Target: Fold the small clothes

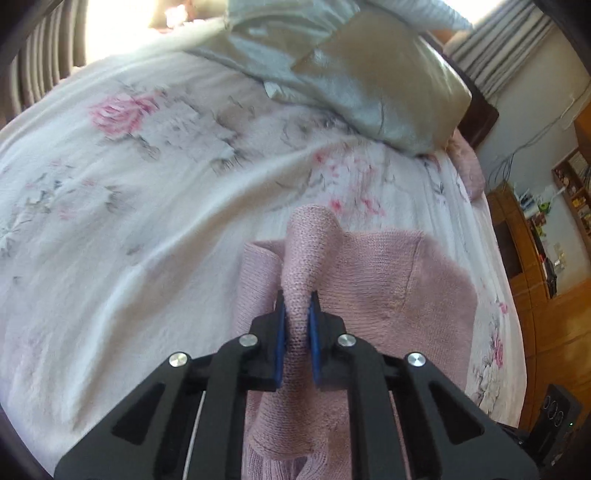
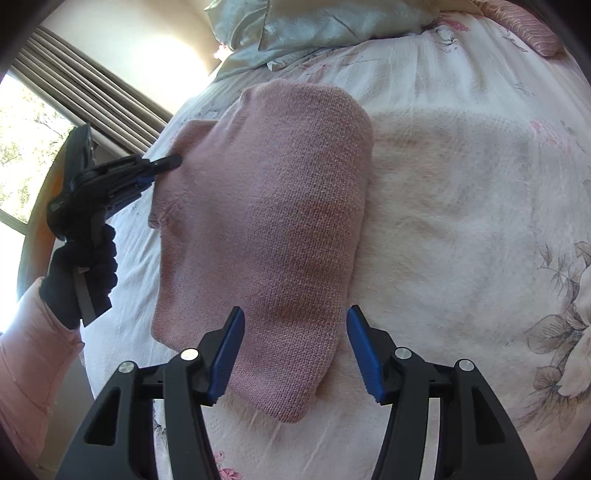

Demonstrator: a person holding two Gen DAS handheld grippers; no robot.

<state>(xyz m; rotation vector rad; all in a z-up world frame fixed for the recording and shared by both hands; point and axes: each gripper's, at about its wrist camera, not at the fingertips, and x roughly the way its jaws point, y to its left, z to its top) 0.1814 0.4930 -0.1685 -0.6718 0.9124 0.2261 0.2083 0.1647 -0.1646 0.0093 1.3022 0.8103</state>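
Note:
A pink knitted sweater (image 2: 266, 229) lies folded on the floral bedspread (image 2: 461, 221). In the left wrist view my left gripper (image 1: 297, 299) is shut on a raised fold of the pink sweater (image 1: 369, 280), pinched between its blue pads. The right wrist view shows that same left gripper (image 2: 162, 164) at the sweater's far left edge, held by a gloved hand (image 2: 85, 273). My right gripper (image 2: 295, 314) hovers open over the sweater's near end, its blue fingers on either side of the fabric with nothing clamped.
Pale blue and gold pillows (image 1: 369, 74) lie at the head of the bed. A pink cushion (image 2: 524, 26) rests at the top right. Curtains (image 2: 92, 92) and a window stand on the left; wooden shelves (image 1: 546, 236) line the bed's right side.

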